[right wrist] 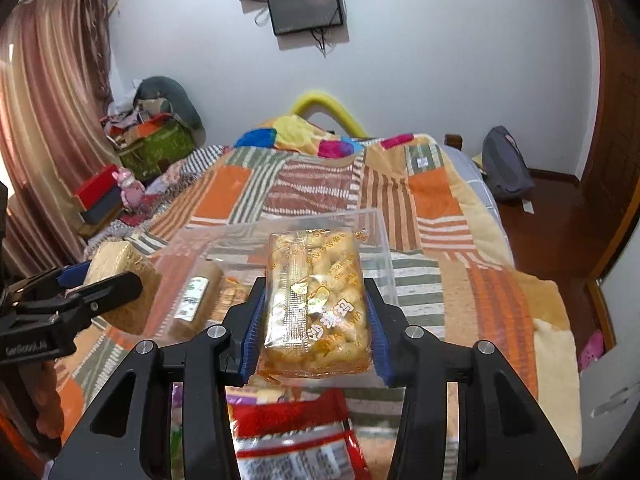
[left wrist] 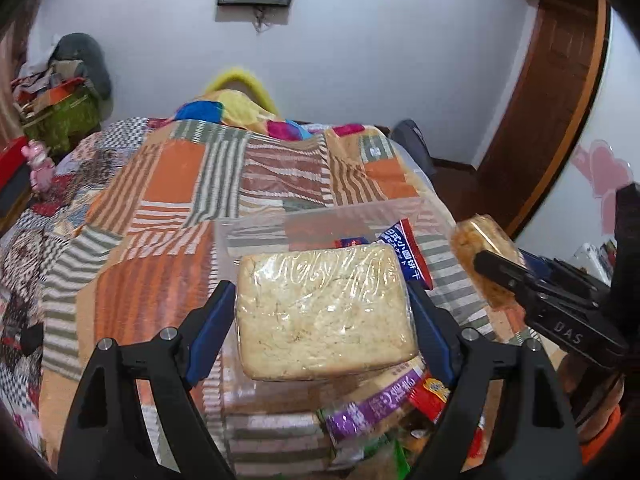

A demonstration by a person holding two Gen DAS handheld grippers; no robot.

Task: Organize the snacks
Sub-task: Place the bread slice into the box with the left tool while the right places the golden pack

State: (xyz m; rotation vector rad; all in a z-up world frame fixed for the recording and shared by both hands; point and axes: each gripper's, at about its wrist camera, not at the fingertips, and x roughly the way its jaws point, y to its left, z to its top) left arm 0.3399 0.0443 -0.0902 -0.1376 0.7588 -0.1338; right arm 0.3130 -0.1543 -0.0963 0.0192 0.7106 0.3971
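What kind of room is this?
Most likely a bedroom: a bed under a patchwork quilt, a curtain at the side, and a wall-mounted screen facing the bed.

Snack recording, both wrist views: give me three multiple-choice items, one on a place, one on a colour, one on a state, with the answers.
1. Where does the clear plastic box stand?
A. on the patchwork quilt
B. on the floor
C. on a shelf

2. What colour are the pads on the gripper fingers?
A. red
B. blue
C. white

3. What is the left gripper doing?
A. hanging open with nothing in it
B. shut on a red packet
C. shut on a pale wrapped cake

Answers: 1 A, the quilt shows under and around the box. 2 B, blue pads press the golden snack pack in the right gripper. 3 C, the wrapped cake sits between its fingers.
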